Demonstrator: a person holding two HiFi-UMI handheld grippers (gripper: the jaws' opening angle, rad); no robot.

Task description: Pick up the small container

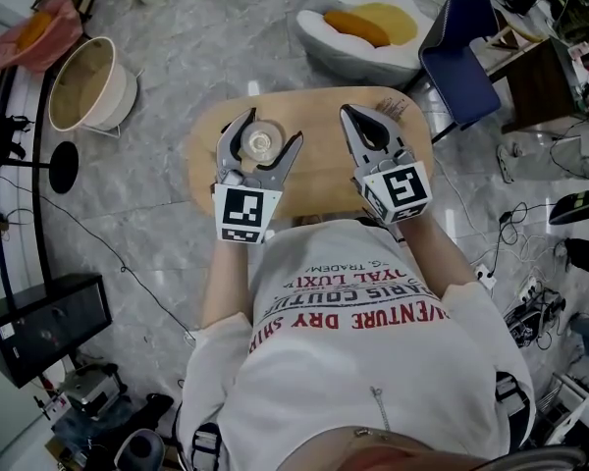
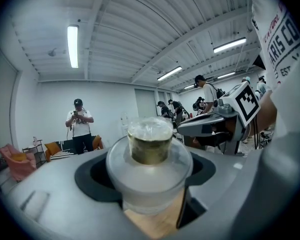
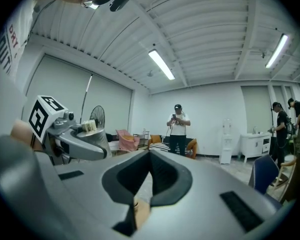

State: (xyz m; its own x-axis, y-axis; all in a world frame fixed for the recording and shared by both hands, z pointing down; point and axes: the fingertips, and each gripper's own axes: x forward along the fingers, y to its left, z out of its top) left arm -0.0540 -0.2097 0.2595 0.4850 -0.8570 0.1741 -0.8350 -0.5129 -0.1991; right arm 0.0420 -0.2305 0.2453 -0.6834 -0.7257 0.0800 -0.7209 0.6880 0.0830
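1 small container [image 2: 150, 156], prob. pinched by L gripper [image 1: 267, 133]; R gripper [image 3: 148, 155] closed.

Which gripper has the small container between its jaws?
The left gripper: its jaws grip the clear small container above the wooden table. The right gripper has its jaws together with nothing between them.

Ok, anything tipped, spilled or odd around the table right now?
Nothing stands out. The small container sits upright, gripped by the left gripper at the table, with nothing spilled.
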